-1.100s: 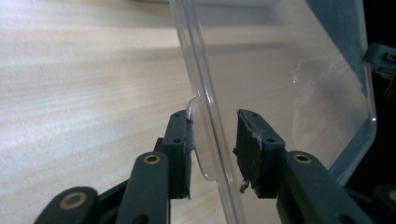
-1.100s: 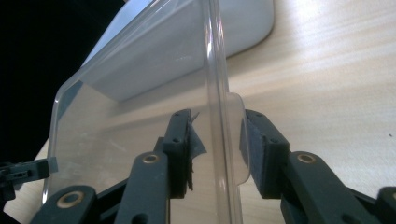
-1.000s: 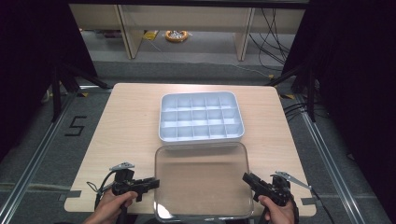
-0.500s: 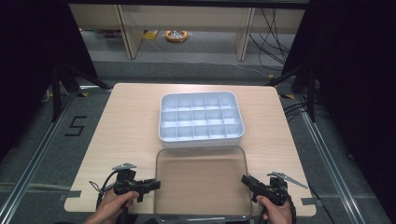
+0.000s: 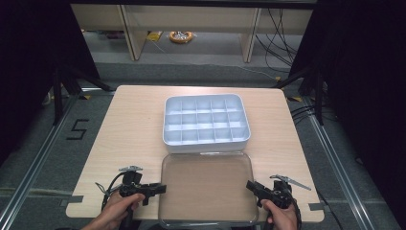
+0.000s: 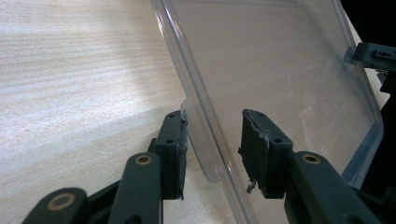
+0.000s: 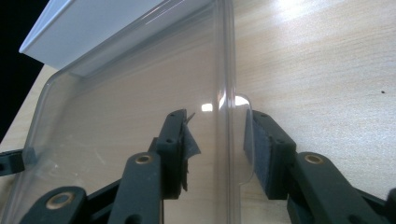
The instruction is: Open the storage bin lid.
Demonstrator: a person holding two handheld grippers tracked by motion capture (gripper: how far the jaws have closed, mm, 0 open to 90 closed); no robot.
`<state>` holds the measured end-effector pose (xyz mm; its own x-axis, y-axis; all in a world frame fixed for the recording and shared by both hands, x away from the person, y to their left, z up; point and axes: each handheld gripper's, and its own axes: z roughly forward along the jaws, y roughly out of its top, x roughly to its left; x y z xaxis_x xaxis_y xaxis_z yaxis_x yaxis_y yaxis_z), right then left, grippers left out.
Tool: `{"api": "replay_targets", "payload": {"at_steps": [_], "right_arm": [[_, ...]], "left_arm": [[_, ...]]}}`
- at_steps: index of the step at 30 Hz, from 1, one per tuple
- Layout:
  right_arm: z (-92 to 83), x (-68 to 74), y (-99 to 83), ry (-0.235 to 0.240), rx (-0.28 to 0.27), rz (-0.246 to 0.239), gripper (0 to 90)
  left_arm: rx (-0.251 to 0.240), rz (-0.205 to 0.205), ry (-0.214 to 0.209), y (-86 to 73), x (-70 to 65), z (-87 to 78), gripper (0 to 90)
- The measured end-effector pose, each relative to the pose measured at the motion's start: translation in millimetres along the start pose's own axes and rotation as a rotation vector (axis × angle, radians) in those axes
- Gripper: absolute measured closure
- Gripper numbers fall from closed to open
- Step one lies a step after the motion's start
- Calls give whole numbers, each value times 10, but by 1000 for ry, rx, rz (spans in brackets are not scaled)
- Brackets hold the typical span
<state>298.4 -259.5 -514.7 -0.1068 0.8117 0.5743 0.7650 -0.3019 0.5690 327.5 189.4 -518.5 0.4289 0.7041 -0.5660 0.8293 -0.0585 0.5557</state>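
Note:
A clear plastic lid (image 5: pixel 208 187) lies flat on the wooden table (image 5: pixel 129 124), just in front of a white compartment box (image 5: pixel 206 120). My left gripper (image 5: pixel 163 188) sits at the lid's left edge. In the left gripper view its jaws (image 6: pixel 212 140) straddle the lid's rim (image 6: pixel 280 70) and have just been opening, with a gap at the right pad. My right gripper (image 5: pixel 249 184) is at the lid's right edge. Its jaws (image 7: pixel 215 140) have also just been opening around the rim of the lid (image 7: pixel 116 107), pads apart from it. The box (image 7: pixel 70 28) stands beyond.
The table's front edge runs close behind both hands. Bare wood lies left and right of the box. The opposite gripper's tip shows across the lid in each gripper view (image 6: pixel 373 53) (image 7: pixel 11 161). Shelving and cables stand on the floor beyond the table.
The lid's far edge has drawn slightly back from the box. Both hands have hardly moved.

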Motion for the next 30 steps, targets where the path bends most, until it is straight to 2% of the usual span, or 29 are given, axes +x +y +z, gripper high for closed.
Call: {"api": "replay_targets", "payload": {"at_steps": [4,5,6,7,8,9,10,12,13,15,17,20,21,22,23,24,26,27,28,29,30], "right_arm": [[6,21,4,-2,1,3,600],[25,9,12,-16,-1,-20,598],[23,15,11,-1,4,-22,598],[25,79,11,-7,30,68,597],[52,68,14,4,4,25,593],[52,68,14,4,4,25,593],[47,74,20,1,29,34,591],[70,34,36,-8,8,-26,588],[70,34,36,-8,8,-26,588],[73,60,43,-7,21,7,585],[89,79,42,-12,1,14,580],[108,54,55,-29,-6,-52,562],[90,94,58,-36,16,-6,544],[75,91,95,-55,-4,-27,529],[75,91,95,-55,-4,-27,529],[88,36,121,-53,-41,-99,523],[59,50,147,-54,-50,-93,522],[66,7,160,-55,-70,-153,521],[57,20,157,-45,-72,-129,520],[68,-5,159,-50,-80,-159,516],[70,-2,155,-49,-77,-153,513]], "left_arm": [[-3,-5,0,7,1,2,602],[-1,2,3,13,7,-1,601],[-1,5,6,17,12,-5,599],[-6,1,7,21,15,-4,597],[-6,-2,7,24,19,-4,597],[-5,5,9,29,24,-5,597],[-4,9,11,32,26,-4,596],[-6,15,13,36,20,2,592],[-6,19,16,37,16,2,592],[-7,34,28,36,1,3,584],[-5,48,36,35,-5,1,576],[-16,44,39,47,0,2,549],[-25,51,49,59,8,-5,531],[-45,81,73,98,23,-44,524],[-45,81,73,98,23,-44,517],[-63,78,82,118,24,-64,517],[-96,69,83,146,34,-99,498],[-110,63,82,155,38,-112,496],[-112,60,82,161,42,-128,494],[-118,58,81,167,50,-137,485],[-123,54,78,171,56,-144,485]]}}
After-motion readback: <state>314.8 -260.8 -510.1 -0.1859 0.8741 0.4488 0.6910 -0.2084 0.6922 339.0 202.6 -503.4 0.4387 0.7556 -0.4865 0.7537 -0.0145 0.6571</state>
